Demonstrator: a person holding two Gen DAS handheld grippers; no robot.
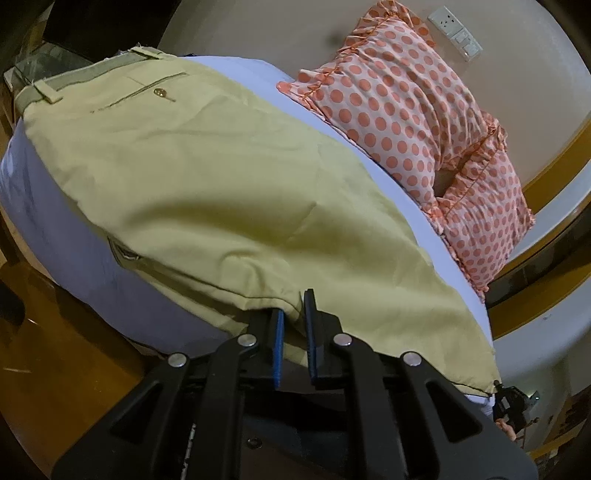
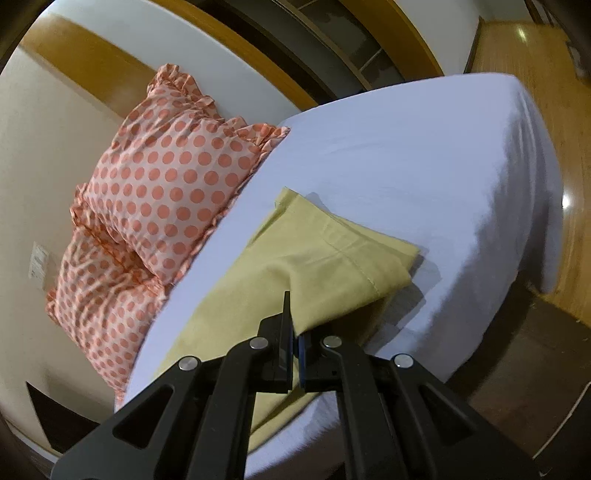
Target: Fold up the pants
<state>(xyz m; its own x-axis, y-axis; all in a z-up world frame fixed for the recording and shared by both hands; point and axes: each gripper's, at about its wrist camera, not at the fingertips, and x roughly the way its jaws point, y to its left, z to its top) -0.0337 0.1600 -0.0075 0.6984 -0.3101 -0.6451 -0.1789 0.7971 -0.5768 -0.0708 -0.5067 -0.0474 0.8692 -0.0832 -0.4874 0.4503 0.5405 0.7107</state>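
Nearest the lens in the left wrist view, the left gripper fills the lower middle of the frame, its blue-padded fingers standing a little apart with the near edge of the pants draped into the gap; whether the pads actually press the cloth cannot be told, since the fabric hides their tips. In the right wrist view the right gripper sits at the lower centre, its fingers pressed together on a fold of the same khaki cloth, which rises slightly off the bed where it is pinched.

The pants lie spread across the white bed sheet. Only the left view shows the waistband, in the upper left of its frame, with belt loops and a buttoned back pocket; the far end of the waistband runs off over the mattress edge and is hard to follow. Only the right view shows the hemmed leg ends, doubled over in the middle of its frame, with the lower layer partly hidden beneath.

Two orange polka-dot pillows lean against the wall just beside the pants. The left view's lower right edge shows a small dark part of the other gripper, too cut off to read. A wall socket plate shows clearly upper right in the left view.
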